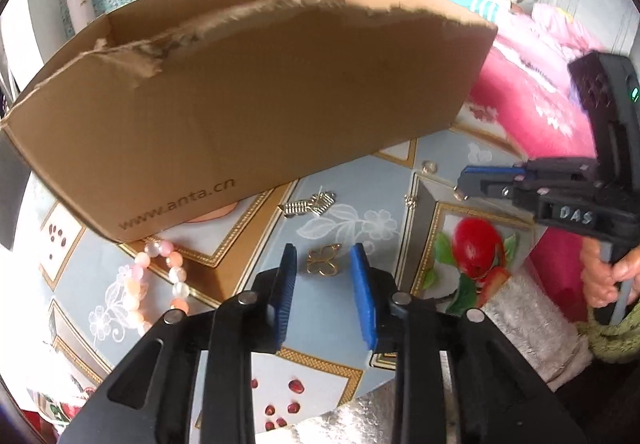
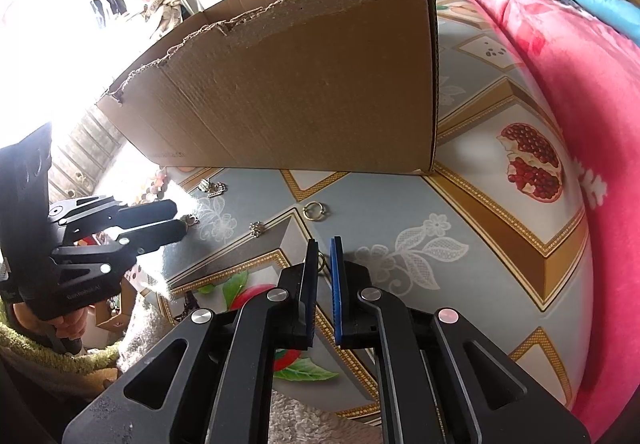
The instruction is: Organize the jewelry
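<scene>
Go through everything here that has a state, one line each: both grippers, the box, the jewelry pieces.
left gripper: open, fingers either side of the clover charm
right gripper: nearly shut, a thin ring showing between the fingers; grip unclear
cardboard box: open-topped, torn rim, upright on the tablecloth
clover charm: flat on the cloth
bead bracelet: lying loose beside the box
silver earrings: lying loose
gold ring: flat on the cloth

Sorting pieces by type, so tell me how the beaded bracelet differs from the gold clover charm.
The beaded bracelet is a loop of round pink and white beads; the gold clover charm is a flat openwork metal piece. The bracelet is far bigger. The bracelet lies against the cardboard box; the charm lies apart, between the open left gripper fingers. Both rest on the tablecloth.
</scene>
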`<action>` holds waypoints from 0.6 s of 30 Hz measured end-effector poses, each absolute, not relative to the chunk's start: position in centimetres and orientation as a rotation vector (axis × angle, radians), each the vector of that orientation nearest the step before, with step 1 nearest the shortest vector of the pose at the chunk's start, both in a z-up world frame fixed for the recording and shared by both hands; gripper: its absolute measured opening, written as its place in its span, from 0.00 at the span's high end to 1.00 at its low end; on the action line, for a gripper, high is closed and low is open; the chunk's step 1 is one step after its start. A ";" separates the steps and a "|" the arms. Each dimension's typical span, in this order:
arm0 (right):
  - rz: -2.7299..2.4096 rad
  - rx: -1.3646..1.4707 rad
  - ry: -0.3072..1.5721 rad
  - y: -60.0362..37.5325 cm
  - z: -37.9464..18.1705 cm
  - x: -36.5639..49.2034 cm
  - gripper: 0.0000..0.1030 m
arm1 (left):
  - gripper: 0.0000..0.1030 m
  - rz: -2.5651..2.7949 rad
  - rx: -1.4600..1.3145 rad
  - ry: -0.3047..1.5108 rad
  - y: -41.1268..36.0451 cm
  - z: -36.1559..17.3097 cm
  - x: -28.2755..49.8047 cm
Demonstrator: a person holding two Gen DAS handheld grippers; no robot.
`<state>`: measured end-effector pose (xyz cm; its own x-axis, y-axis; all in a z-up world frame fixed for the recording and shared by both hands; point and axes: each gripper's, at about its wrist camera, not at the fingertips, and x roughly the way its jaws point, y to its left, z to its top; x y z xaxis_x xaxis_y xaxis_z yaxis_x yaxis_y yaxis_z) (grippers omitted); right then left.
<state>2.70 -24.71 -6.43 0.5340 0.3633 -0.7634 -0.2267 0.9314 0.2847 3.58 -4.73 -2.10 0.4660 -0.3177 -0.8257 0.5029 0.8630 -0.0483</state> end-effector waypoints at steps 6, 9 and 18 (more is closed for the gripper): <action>0.351 0.156 0.944 -24.7 -6.4 2.7 0.95 | 0.89 -0.495 0.279 0.923 -5.9 -2.2 3.6; 0.352 0.154 0.945 -24.7 -6.4 2.8 0.95 | 1.00 -0.494 0.272 0.918 -5.8 -2.2 3.6; 0.339 0.112 0.927 -24.8 -5.6 2.7 0.91 | 1.00 -0.487 0.183 0.928 -3.9 -1.9 3.8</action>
